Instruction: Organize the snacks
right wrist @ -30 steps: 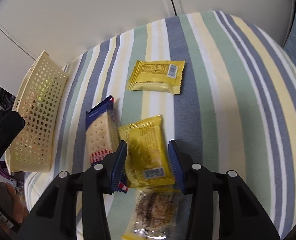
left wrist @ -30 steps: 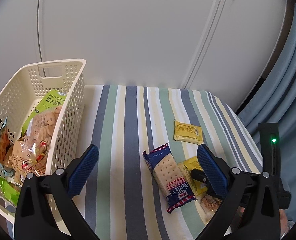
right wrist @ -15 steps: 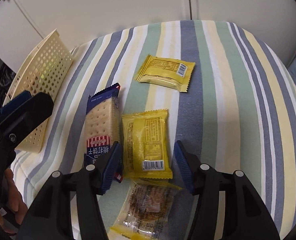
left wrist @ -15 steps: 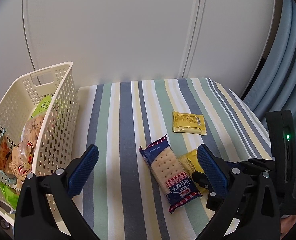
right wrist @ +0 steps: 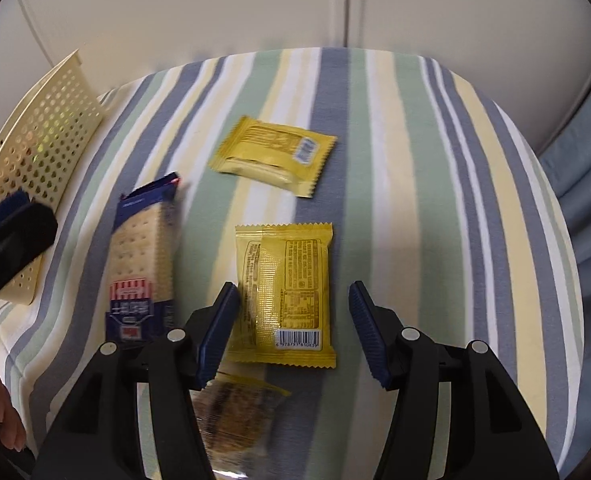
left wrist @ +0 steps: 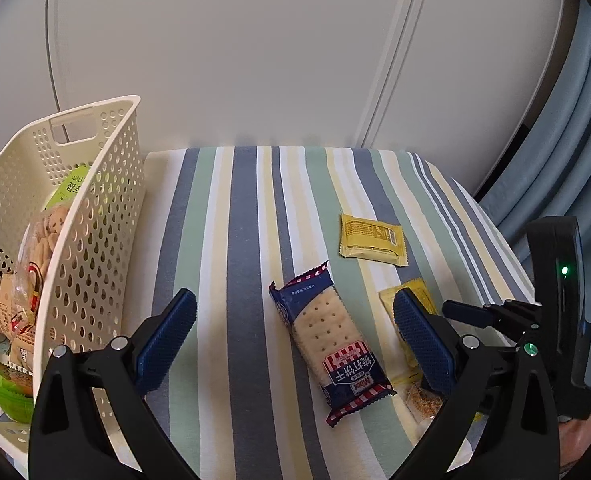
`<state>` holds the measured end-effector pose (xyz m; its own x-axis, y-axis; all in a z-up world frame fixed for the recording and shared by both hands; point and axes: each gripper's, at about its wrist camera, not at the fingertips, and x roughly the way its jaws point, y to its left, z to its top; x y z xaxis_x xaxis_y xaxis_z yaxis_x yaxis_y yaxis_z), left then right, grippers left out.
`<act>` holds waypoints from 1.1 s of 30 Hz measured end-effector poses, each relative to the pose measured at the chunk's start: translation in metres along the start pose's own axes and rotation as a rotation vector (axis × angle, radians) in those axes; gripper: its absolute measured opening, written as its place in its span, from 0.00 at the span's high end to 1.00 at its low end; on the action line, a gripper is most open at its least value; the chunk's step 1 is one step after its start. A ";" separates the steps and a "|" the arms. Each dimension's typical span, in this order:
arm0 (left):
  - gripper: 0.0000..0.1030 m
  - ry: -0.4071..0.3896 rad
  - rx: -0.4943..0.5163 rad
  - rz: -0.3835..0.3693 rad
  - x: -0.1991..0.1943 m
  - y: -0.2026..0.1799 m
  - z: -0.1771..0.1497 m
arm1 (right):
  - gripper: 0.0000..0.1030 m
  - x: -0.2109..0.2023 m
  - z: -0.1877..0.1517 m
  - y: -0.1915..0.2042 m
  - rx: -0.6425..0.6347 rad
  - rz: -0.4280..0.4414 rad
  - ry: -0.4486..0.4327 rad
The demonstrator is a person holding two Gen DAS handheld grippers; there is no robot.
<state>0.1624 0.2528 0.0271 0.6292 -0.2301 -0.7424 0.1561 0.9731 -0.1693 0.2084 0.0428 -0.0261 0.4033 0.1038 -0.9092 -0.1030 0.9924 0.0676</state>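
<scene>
Right tongs (right wrist: 291,332) stand released at the lower centre of the right wrist view, spread over the near yellow packet (right wrist: 285,294) on the striped table (right wrist: 415,200); the cracker pack (right wrist: 141,256) lies at its left. Left tongs (left wrist: 291,340) are spread wide too; the basket (left wrist: 95,240) of snacks sits at that frame's left.

**Room around the claws**

The right claw (right wrist: 291,332) is gaping over a yellow packet (right wrist: 285,288), with bare cloth (right wrist: 435,200) lying open to its right. A cracker pack (right wrist: 143,256) is crowding its left; a clear packet (right wrist: 231,412) is lying beneath. The basket (left wrist: 95,240) is walling off the left claw's (left wrist: 291,340) left.
</scene>
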 end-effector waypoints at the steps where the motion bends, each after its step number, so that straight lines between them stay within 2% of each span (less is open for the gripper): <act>1: 0.03 0.009 0.005 -0.001 0.003 -0.002 -0.001 | 0.45 -0.001 -0.001 -0.006 0.014 -0.003 -0.002; 3: 0.03 0.029 0.011 -0.008 0.010 -0.006 -0.004 | 0.45 -0.002 -0.004 -0.014 0.034 -0.004 -0.004; 6: 0.03 0.066 0.004 -0.068 0.019 -0.011 -0.008 | 0.45 -0.002 -0.007 -0.024 0.071 0.015 -0.001; 8: 0.03 0.089 -0.013 -0.082 0.024 -0.011 -0.010 | 0.44 -0.001 -0.007 -0.024 0.069 0.014 -0.005; 13: 0.03 0.121 0.009 -0.019 0.038 -0.012 -0.016 | 0.41 -0.001 -0.010 -0.014 0.016 -0.026 -0.004; 16: 0.03 0.163 -0.021 -0.048 0.047 -0.008 -0.018 | 0.41 -0.001 -0.010 -0.015 0.019 -0.022 -0.008; 20: 0.05 0.204 -0.023 -0.031 0.058 -0.010 -0.016 | 0.40 -0.001 -0.010 -0.016 0.025 -0.015 -0.014; 23: 0.15 0.237 -0.002 -0.008 0.067 -0.017 -0.017 | 0.39 -0.002 -0.011 -0.020 0.039 0.006 -0.020; 24: 0.22 0.247 0.008 0.004 0.069 -0.019 -0.017 | 0.39 -0.002 -0.011 -0.021 0.045 0.015 -0.022; 25: 0.23 0.254 0.013 0.007 0.071 -0.021 -0.017 | 0.39 -0.002 -0.011 -0.023 0.052 0.025 -0.023; 26: 0.25 0.255 0.022 0.014 0.072 -0.023 -0.017 | 0.39 -0.002 -0.011 -0.023 0.057 0.030 -0.024; 29: 0.42 0.252 0.041 0.004 0.072 -0.029 -0.018 | 0.38 -0.003 -0.011 -0.023 0.060 0.035 -0.025; 33: 0.52 0.229 0.045 0.000 0.069 -0.032 -0.020 | 0.38 -0.003 -0.012 -0.024 0.065 0.045 -0.027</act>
<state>0.1858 0.2062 -0.0317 0.4411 -0.2165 -0.8709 0.1929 0.9707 -0.1436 0.1989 0.0180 -0.0295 0.4242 0.1494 -0.8932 -0.0628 0.9888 0.1356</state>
